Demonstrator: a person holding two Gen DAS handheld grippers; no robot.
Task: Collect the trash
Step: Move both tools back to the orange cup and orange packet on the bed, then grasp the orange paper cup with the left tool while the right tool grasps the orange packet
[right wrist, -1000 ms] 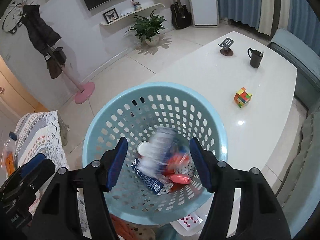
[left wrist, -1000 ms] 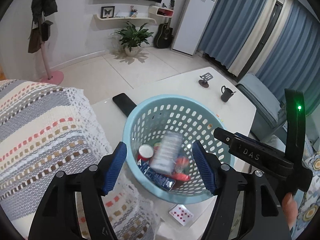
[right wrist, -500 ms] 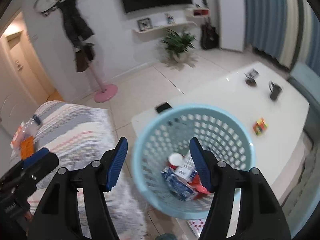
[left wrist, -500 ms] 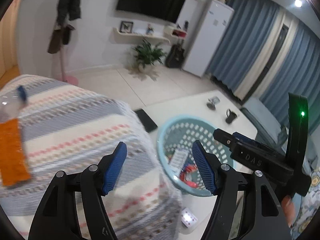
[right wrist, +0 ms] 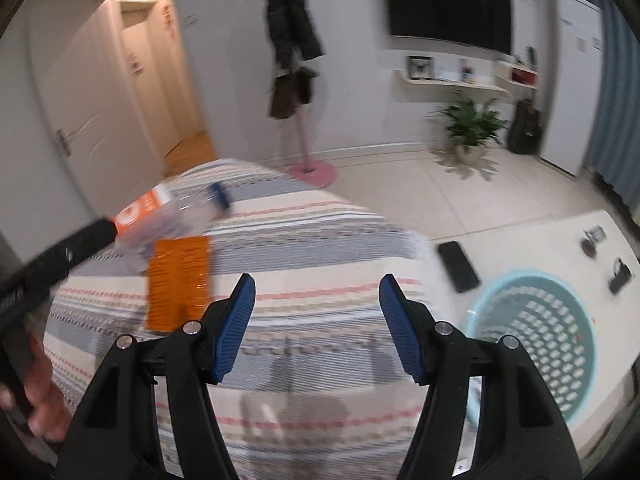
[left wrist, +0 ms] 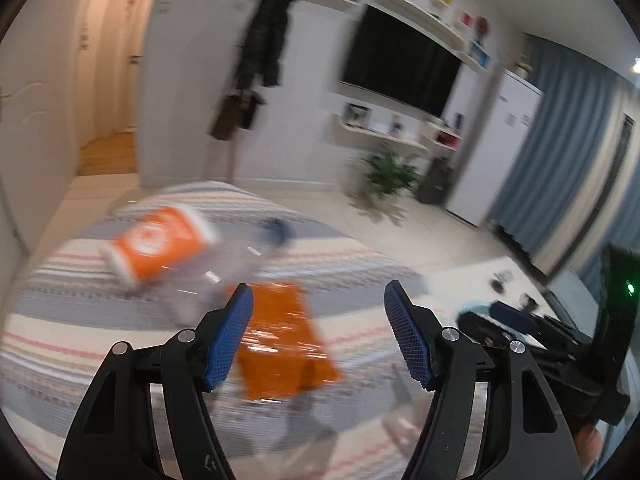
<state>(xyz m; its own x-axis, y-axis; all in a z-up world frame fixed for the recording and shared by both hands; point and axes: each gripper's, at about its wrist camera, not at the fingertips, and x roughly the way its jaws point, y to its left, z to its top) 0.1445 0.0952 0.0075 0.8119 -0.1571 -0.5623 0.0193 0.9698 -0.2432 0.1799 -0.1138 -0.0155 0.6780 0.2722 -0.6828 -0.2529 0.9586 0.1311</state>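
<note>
So the trash left to grab is a clear plastic bottle (left wrist: 208, 256) with an orange label and blue cap, lying on its side on the striped blanket (right wrist: 304, 248), and a flat orange wrapper (left wrist: 280, 340) touching it on the near side. Both pretty blurry. The light blue basket (right wrist: 536, 332) sits on the white tabletop (right wrist: 532, 232), just beside the blanket's edge; can't really tell what's inside from this angle. A black phone (right wrist: 458, 266) lies between blanket and basket. Left gripper (left wrist: 320, 332) hangs over the wrapper, jaws spread wide, nothing in them. Right gripper (right wrist: 316, 324) is over the blanket, jaws spread too, empty.
</note>
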